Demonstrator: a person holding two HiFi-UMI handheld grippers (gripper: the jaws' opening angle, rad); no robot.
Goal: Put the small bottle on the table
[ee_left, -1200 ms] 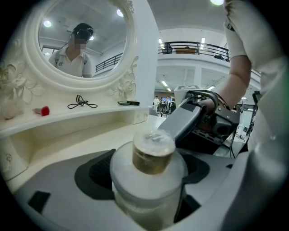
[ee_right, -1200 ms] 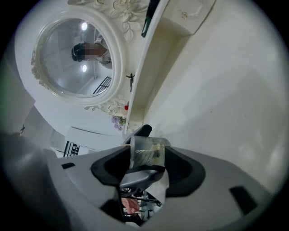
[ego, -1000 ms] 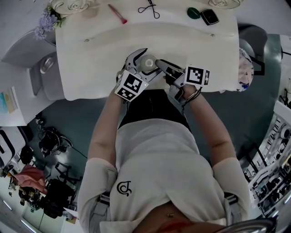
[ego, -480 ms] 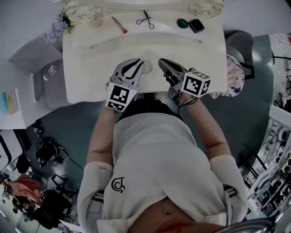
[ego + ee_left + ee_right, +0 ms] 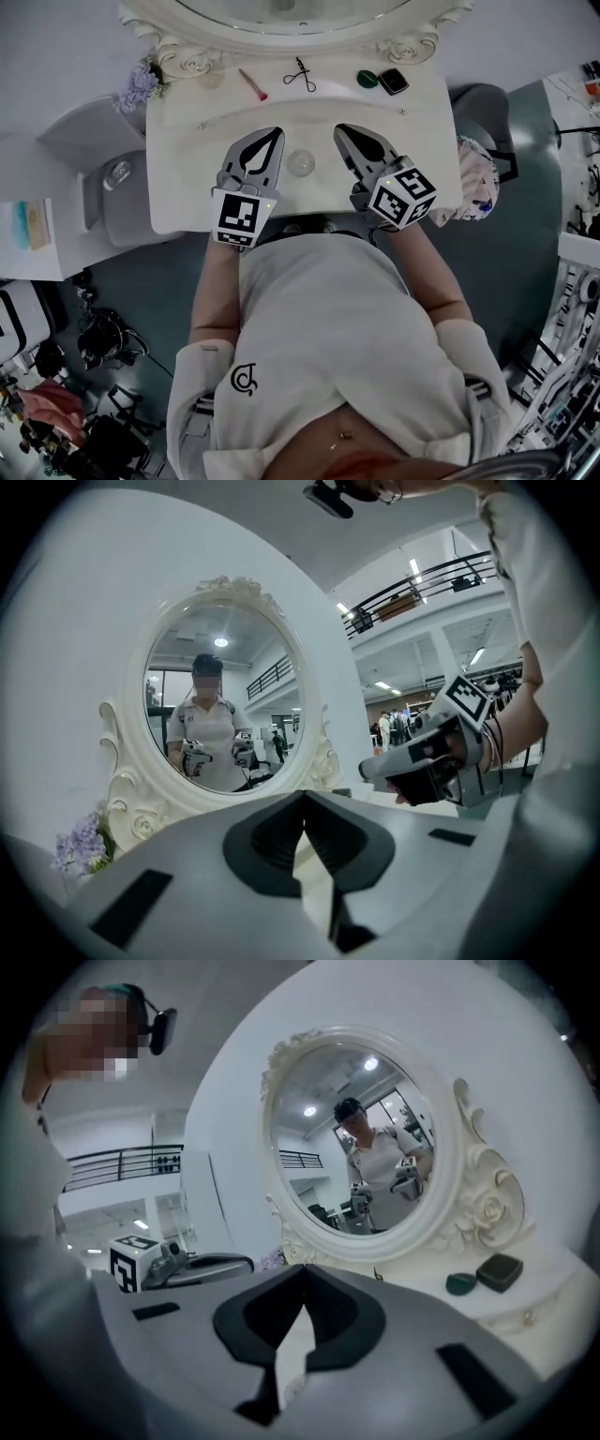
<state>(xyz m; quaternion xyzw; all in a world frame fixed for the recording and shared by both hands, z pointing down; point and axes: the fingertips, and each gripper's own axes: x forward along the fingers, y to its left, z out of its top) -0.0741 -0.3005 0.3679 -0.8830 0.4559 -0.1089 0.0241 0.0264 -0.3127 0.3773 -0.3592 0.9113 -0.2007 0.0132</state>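
Note:
The small bottle point(image 5: 300, 162), pale and round-topped from above, stands on the white dressing table point(image 5: 187, 202) between my two grippers, touching neither. In the head view my left gripper point(image 5: 277, 132) lies just left of it, jaws shut with nothing between them. My right gripper point(image 5: 341, 130) lies just right of it, also shut and empty. In the left gripper view the left gripper point(image 5: 303, 797) points at the oval mirror point(image 5: 222, 710), with the right gripper point(image 5: 412, 761) beside it. The right gripper point(image 5: 303, 1272) faces the same mirror point(image 5: 361, 1152). Both gripper views hide the bottle.
Along the table's back edge lie a pink stick point(image 5: 253, 85), a black scissor-like tool point(image 5: 300, 73), a green round item point(image 5: 367, 80) and a black case point(image 5: 394, 82). Purple flowers point(image 5: 141, 84) stand at the back left. A grey seat point(image 5: 108, 183) is left of the table.
The left gripper has let go of the bottle and both grippers have drawn apart to its sides and shut. The bottle now stands free on the table.

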